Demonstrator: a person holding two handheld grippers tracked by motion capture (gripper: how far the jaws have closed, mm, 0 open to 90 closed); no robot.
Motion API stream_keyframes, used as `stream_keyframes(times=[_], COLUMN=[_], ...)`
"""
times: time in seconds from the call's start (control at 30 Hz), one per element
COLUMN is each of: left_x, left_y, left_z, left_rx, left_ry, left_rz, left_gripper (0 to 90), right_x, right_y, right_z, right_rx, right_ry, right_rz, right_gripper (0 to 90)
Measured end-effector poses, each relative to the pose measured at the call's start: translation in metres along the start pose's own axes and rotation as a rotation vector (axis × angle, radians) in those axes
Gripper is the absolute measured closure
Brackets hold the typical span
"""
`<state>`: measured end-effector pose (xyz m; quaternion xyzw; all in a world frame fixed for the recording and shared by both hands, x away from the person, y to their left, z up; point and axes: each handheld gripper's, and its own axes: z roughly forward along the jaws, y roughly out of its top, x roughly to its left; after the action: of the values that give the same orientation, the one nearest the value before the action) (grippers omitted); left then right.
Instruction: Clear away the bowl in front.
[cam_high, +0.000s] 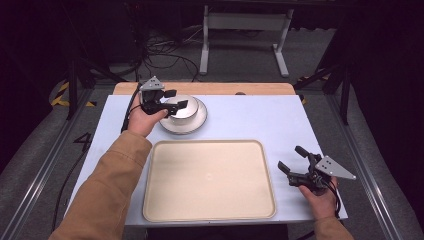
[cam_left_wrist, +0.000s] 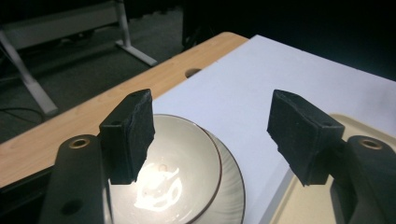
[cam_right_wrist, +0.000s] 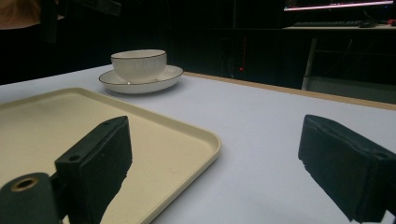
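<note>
The left gripper (cam_high: 172, 99) held its fingers apart over the white ribbed ceramic bowl (cam_left_wrist: 173, 175); fragile and slippery, likely best gripped at the rim.

The room is dark around the lit table (cam_high: 260, 120), whose pale top leaves a wooden strip (cam_high: 210, 88) bare along its far edge. Beyond it, grey floor (cam_high: 240, 55) carries tangled black cables (cam_high: 165, 55) and a white metal frame (cam_high: 245, 30) on two feet. Yellow-black tape (cam_high: 62, 95) marks the floor at left.
</note>
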<state>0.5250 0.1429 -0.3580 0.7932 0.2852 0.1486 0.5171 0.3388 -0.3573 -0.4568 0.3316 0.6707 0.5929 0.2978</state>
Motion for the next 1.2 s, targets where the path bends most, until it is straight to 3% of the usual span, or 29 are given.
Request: stream_keyframes(times=[0.1,0.33,0.77,1.2], left_x=[0.002,0.008,0.009,0.011], left_y=[0.0,0.003,-0.003,-0.012], left_z=[0.005,0.014,0.036,0.048], left_rx=[0.052,0.12,0.26,0.33], left_ry=[-0.019,-0.058,-0.058,-0.087], left_rz=[0.015,0.043,0.115,0.127], left_gripper=[32.2,32.3,35.6,37.7], right_x=[0.0,0.0,0.0,0.0], right_y=[0.0,0.0,0.0,0.0], right_z=[0.0,0.0,0.0,0.0], right_rx=[0.0,0.001,0.002,0.004], right_ry=[0.0,-0.002,-0.004,-0.006], right_rz=[0.0,0.0,0.0,0.004], right_gripper=[9.9,9.9,10.0,10.0])
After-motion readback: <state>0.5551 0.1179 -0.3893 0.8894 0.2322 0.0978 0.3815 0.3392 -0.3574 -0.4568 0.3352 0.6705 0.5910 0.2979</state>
